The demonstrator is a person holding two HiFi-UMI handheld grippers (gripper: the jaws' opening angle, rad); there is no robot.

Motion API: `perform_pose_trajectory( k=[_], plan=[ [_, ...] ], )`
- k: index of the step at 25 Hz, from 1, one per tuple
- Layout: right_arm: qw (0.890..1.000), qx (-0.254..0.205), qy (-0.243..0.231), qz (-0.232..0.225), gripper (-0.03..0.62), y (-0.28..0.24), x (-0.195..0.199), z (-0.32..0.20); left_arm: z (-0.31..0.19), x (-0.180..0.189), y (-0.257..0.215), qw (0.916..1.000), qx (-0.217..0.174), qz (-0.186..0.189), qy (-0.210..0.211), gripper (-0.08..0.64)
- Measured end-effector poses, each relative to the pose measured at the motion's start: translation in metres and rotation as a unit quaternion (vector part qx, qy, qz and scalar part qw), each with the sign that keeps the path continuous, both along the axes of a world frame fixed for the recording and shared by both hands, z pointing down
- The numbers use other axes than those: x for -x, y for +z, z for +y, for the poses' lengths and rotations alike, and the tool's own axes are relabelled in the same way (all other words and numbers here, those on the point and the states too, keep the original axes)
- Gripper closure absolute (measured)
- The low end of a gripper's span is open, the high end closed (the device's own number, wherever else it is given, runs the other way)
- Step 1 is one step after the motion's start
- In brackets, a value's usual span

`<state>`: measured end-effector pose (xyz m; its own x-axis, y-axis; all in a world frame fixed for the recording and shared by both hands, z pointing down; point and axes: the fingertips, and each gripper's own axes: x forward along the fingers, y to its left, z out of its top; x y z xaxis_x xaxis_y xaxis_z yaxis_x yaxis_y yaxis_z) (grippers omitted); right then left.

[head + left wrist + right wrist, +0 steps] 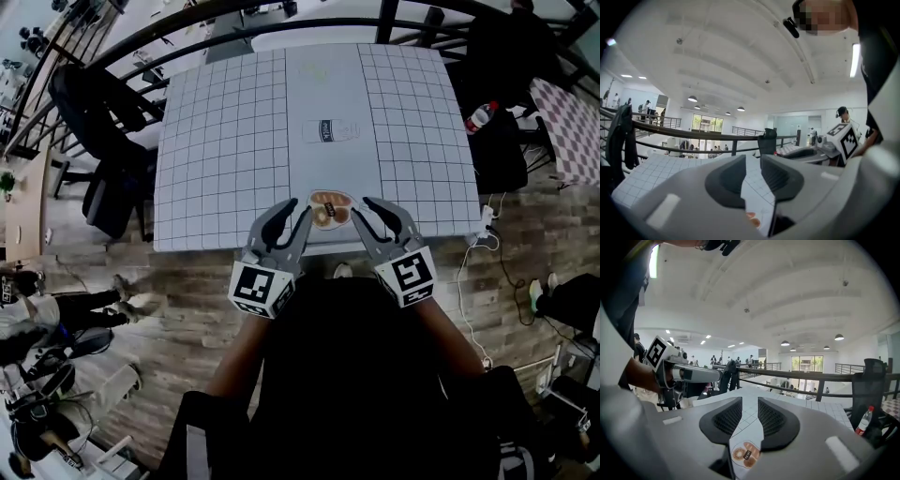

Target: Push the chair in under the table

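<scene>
A square table (234, 141) with a white grid cloth fills the middle of the head view. A black office chair (103, 131) with dark cloth draped on it stands off the table's left side, turned away and apart from it. Another black chair (502, 141) stands at the right side. My left gripper (298, 208) and right gripper (363, 206) are raised side by side over the table's near edge, both open with nothing between the jaws. The left gripper view (752, 161) and right gripper view (750, 404) show only the tabletop through the gaps.
A small plate of brown rings (330, 208) lies at the near edge. A red-capped bottle (480, 115) rests by the right chair. A black railing (187, 23) curves behind the table. A cable and power strip (483, 234) lie on the wooden floor; people stand at the left (56, 309).
</scene>
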<state>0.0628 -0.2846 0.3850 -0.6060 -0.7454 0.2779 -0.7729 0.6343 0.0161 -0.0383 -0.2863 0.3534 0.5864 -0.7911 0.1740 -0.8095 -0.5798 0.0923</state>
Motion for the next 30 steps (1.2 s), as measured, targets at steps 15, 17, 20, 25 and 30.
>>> perform_pose_trajectory(
  k=[15,17,20,25,30],
  plan=[
    [0.995,-0.065,0.034,-0.074,0.594,-0.051,0.009,0.031,0.037,0.001,-0.023,0.9974,-0.053,0.025,-0.042,0.549],
    [0.992,-0.081,0.042,-0.086,0.594,-0.052,0.008,0.051,0.063,0.000,-0.020,0.9966,-0.064,0.019,-0.048,0.549],
    [0.989,-0.102,0.052,-0.096,0.594,-0.043,-0.001,0.072,0.090,-0.008,-0.010,0.9941,-0.092,0.020,-0.055,0.549],
    [0.990,-0.088,0.066,-0.088,0.595,-0.050,-0.001,0.027,0.047,-0.009,-0.019,0.9951,-0.083,0.015,-0.052,0.549],
    [0.990,-0.090,0.069,-0.086,0.595,-0.060,0.001,0.009,0.029,-0.009,-0.031,0.9954,-0.080,0.013,-0.051,0.549]
  ],
)
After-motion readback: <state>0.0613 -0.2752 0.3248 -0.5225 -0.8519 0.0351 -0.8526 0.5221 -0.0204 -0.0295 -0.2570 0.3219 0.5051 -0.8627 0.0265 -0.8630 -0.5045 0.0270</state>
